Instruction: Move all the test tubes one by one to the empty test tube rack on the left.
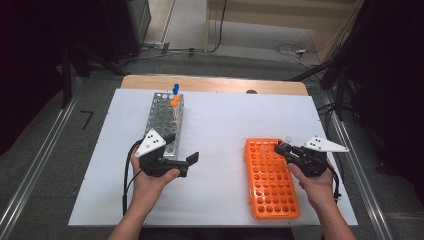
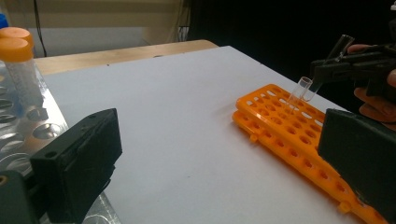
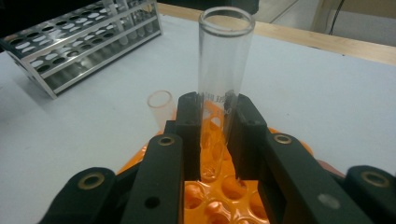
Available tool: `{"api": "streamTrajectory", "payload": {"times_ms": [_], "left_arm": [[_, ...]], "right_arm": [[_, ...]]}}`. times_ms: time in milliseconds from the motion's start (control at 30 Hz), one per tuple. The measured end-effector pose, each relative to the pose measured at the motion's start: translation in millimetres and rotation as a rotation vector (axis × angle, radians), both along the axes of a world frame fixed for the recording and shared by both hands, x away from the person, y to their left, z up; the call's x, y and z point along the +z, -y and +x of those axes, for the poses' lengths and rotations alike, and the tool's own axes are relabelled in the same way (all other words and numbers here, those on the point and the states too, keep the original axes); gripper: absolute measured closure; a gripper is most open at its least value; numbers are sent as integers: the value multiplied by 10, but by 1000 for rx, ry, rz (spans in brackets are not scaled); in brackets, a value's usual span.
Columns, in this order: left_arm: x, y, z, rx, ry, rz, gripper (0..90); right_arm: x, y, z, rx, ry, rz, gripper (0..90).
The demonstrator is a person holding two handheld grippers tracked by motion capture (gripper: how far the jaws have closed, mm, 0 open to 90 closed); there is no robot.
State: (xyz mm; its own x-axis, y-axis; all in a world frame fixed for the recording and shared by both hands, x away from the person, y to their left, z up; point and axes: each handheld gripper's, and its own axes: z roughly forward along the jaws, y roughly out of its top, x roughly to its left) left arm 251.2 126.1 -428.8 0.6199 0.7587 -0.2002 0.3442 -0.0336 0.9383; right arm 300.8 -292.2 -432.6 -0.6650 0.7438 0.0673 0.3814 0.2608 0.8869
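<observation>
My right gripper [image 3: 217, 135] is shut on a clear glass test tube [image 3: 226, 70], held upright just above the far end of the orange rack [image 3: 219, 196]. A second clear tube [image 3: 161, 105] stands in that rack beside it. From above, the right gripper [image 1: 280, 147] hovers over the orange rack [image 1: 272, 185]. The left gripper view shows the held tube [image 2: 344, 43] and the standing one [image 2: 301, 91]. My left gripper [image 1: 192, 159] is open and holds nothing, next to the near end of the metal rack [image 1: 165, 120]; its jaws [image 2: 219, 163] stand wide apart.
Orange-capped tubes [image 1: 175, 101] and a blue-capped one [image 1: 176, 88] stand at the far end of the metal rack. A white board [image 1: 220, 120] covers the wooden table. Bare white surface lies between the two racks. Cables run across the floor beyond.
</observation>
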Motion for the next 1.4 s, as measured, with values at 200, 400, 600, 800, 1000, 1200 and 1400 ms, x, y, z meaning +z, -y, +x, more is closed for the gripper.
{"api": "streamTrajectory", "payload": {"times_ms": [200,400,600,800,1000,1200,1400], "left_arm": [[18,54,-21,-23,6,3,1],[37,97,-38,-41,11,-2,2],[56,154,-59,-74,22,-20,53],[67,258,-80,-132,29,-27,120],[83,392,-109,-194,32,-30,182],[81,501,-135,-264,44,-36,311],[96,589,-152,-307,44,-45,419]], "right_arm": [[81,-81,-49,28,4,0,739],[133,-171,-107,56,4,2,739],[163,-325,-177,109,4,2,739],[164,-510,-240,167,-6,0,739],[135,-657,-289,210,-21,-3,739],[115,-789,-328,250,-33,-10,739],[97,-937,-391,294,-40,-21,739]]}}
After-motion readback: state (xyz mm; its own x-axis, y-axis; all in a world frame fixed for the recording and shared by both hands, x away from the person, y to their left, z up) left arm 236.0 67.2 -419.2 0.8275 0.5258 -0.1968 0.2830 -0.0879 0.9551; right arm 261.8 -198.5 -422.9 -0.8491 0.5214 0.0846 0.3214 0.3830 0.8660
